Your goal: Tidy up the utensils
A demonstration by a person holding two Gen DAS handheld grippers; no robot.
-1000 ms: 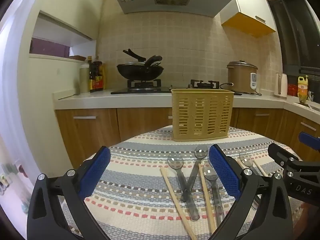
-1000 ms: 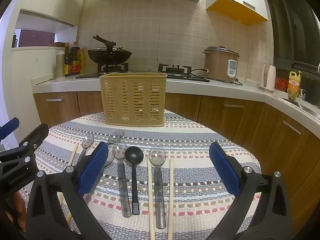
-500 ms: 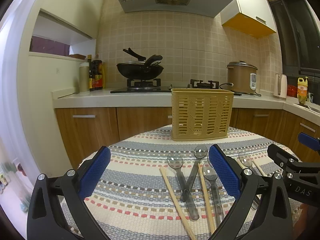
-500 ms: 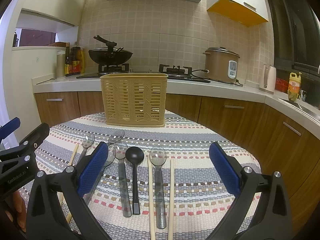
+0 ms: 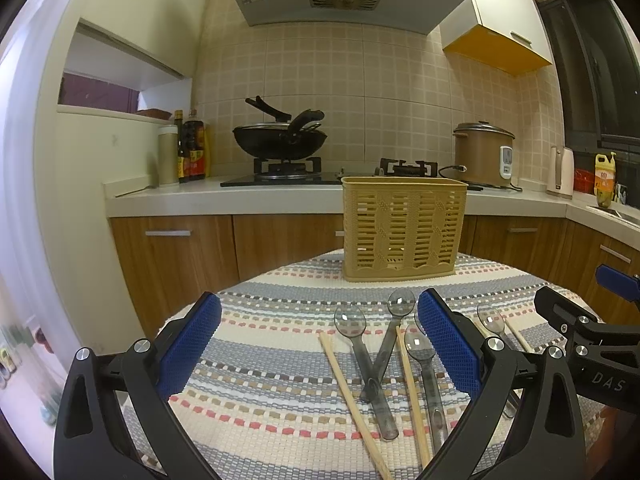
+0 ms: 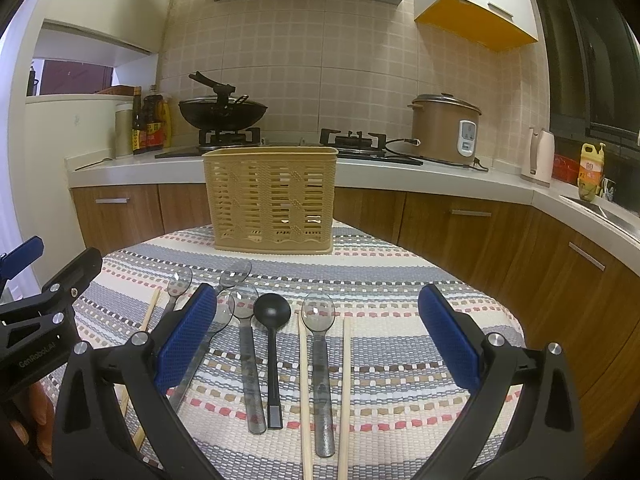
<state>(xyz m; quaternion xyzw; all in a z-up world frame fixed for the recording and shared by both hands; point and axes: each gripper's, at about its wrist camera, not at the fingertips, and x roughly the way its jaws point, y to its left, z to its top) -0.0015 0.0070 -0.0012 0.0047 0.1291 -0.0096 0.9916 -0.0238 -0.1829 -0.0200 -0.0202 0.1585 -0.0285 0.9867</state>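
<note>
A tan slotted utensil basket (image 5: 404, 232) stands at the far side of the round table; it also shows in the right wrist view (image 6: 272, 204). Several clear spoons (image 5: 362, 356), one black spoon (image 6: 273, 344) and wooden chopsticks (image 6: 304, 392) lie on the striped cloth in front of it. My left gripper (image 5: 320, 344) is open and empty above the near left of the utensils. My right gripper (image 6: 318, 344) is open and empty above the spoons and chopsticks. Each gripper shows at the edge of the other's view.
The striped tablecloth (image 5: 256, 360) covers the round table, whose edge curves close on the left and right. Behind it runs a kitchen counter (image 5: 224, 196) with a wok (image 5: 280, 140), bottles (image 5: 192, 152), a rice cooker (image 5: 482, 156) and wooden cabinets (image 6: 460, 224).
Both views have tilted up very slightly. The utensils and basket have not moved, and both grippers stay open.
</note>
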